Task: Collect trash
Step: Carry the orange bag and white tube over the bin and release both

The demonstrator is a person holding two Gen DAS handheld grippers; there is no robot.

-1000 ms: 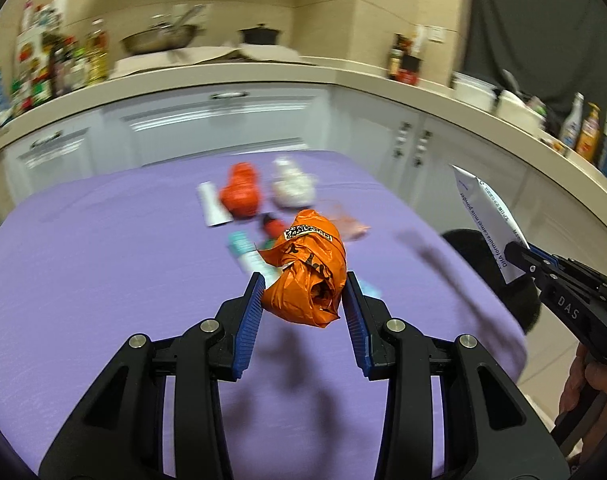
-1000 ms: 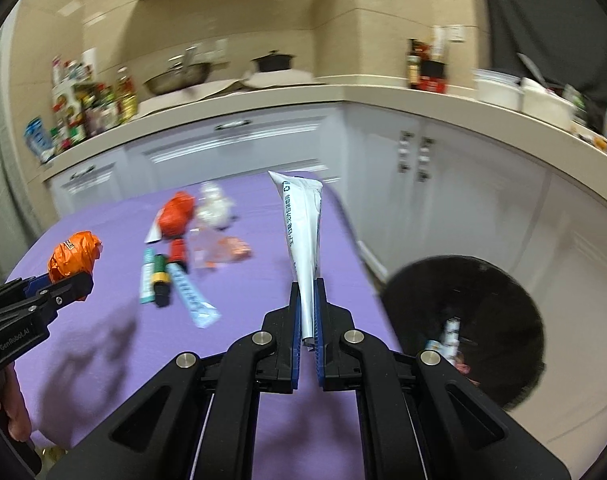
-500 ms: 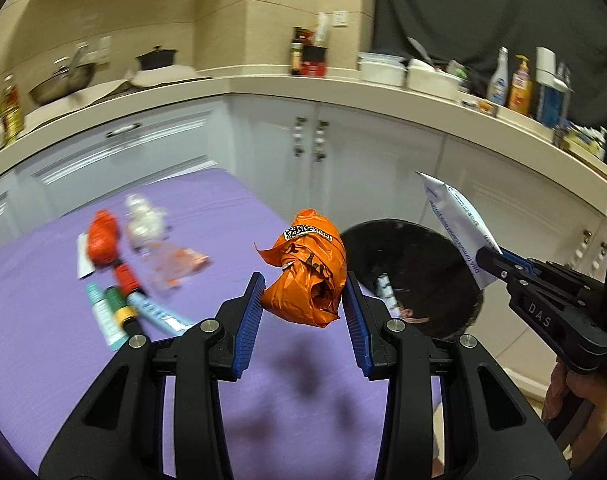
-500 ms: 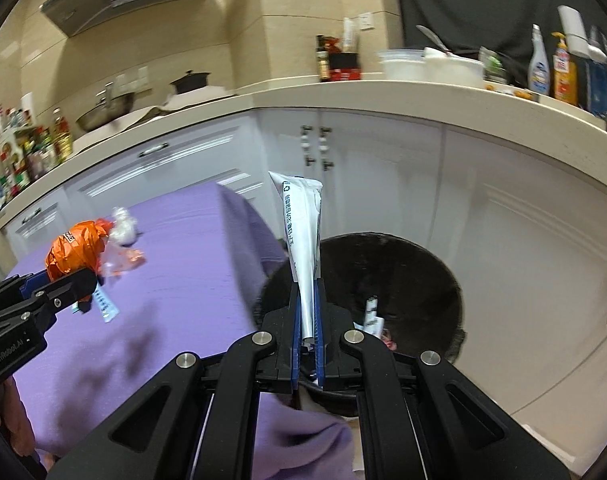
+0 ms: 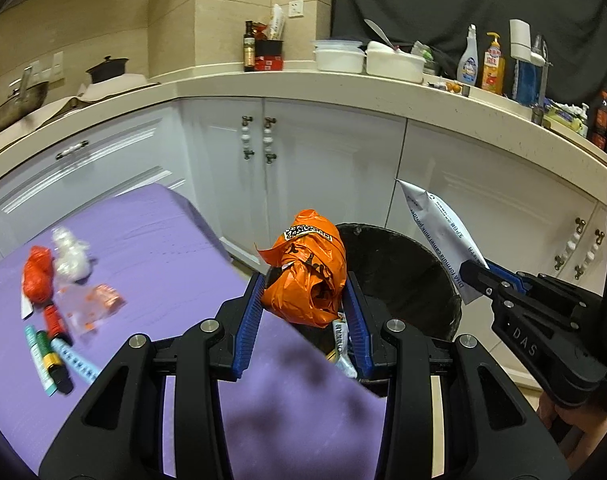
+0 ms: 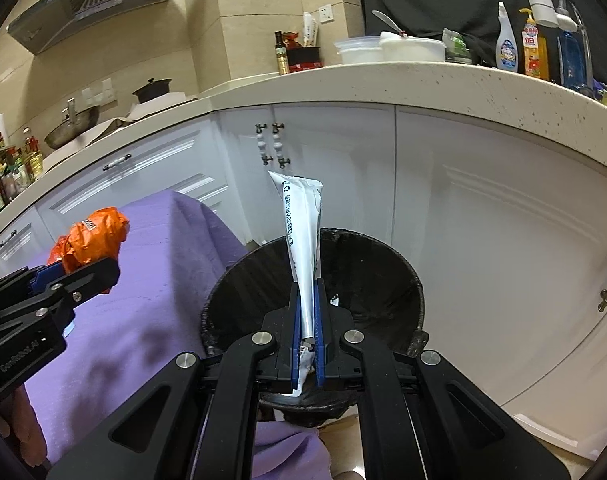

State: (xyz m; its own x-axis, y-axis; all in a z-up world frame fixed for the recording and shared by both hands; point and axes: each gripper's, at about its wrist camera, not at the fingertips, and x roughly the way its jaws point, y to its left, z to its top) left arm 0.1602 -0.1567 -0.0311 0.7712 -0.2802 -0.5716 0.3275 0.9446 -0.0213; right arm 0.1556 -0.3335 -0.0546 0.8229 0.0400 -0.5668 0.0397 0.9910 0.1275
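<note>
On the purple-cloth worktop (image 5: 151, 256), crinkly wrappers and small tubes (image 5: 55, 312) lie near its left edge, seen only by the left wrist. The left gripper (image 5: 305, 300) has its ribbed blue fingers (image 5: 249, 320) clamped on a crumpled orange plastic bag (image 5: 309, 276) at the worktop's right edge. The right gripper (image 6: 307, 320), fingers together on a flat white foil sachet (image 6: 303, 232), hovers over the round black bin (image 6: 383, 280).

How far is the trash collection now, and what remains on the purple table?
Some wrappers already lie in the black bin. The left gripper holds a crumpled orange bag and the right gripper a white sachet, both by the bin, unreleased. Several pieces remain on the purple table.
</note>
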